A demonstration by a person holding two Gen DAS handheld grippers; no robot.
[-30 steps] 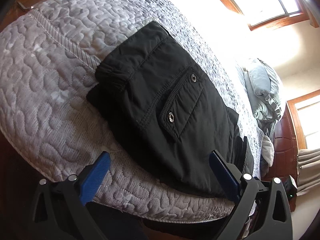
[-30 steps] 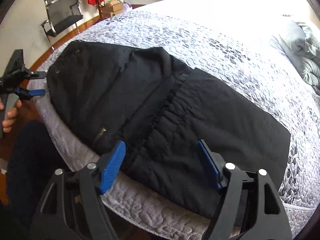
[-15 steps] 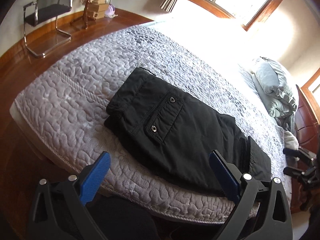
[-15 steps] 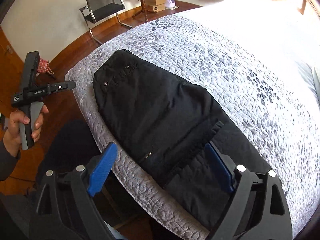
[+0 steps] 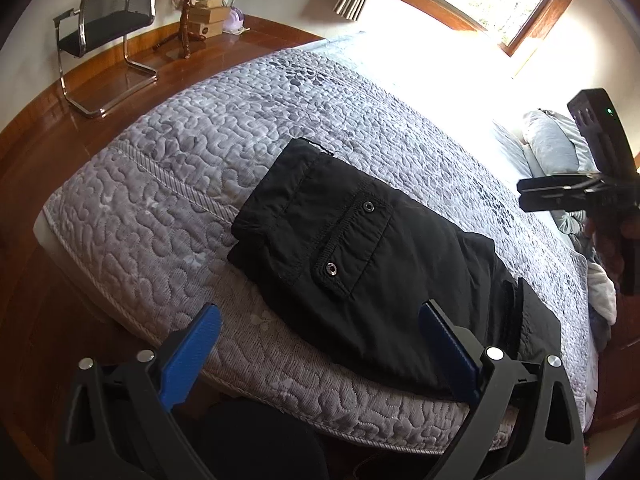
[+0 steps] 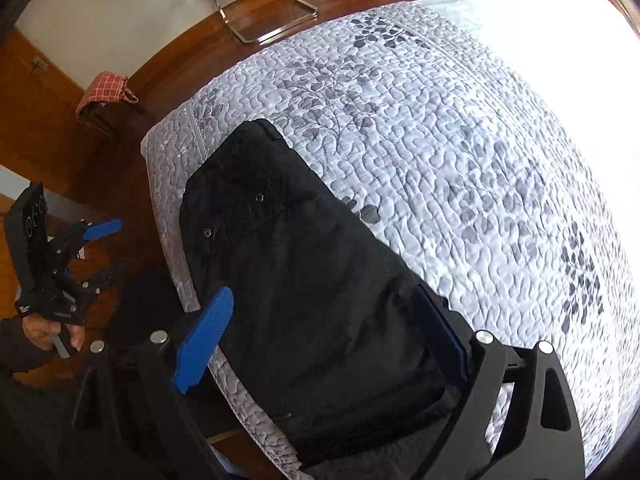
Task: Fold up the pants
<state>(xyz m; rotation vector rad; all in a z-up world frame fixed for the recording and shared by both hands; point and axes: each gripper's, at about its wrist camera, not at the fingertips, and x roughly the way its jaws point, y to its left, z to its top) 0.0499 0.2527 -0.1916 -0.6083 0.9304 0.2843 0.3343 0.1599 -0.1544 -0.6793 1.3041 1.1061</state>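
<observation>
Black pants (image 5: 360, 264) lie folded into a long bundle on the grey quilted bed (image 5: 180, 184), near its front edge, a snap-flap pocket facing up. They also show in the right wrist view (image 6: 312, 280). My left gripper (image 5: 320, 344) is open and empty, held back above the bed's edge, clear of the pants. My right gripper (image 6: 332, 340) is open and empty above the near end of the pants. Each gripper shows in the other's view: the right one (image 5: 592, 192), the left one (image 6: 60, 264).
A black chair (image 5: 104, 24) and a coat stand with boxes (image 5: 204, 20) stand on the wooden floor beyond the bed. Pillows (image 5: 552, 148) lie at the bed's far right. A red checked cloth (image 6: 104, 92) sits on a stool left of the bed.
Both grippers have pulled up and back from the pants, so more of the bed and room shows. The pants lie still, folded as before.
</observation>
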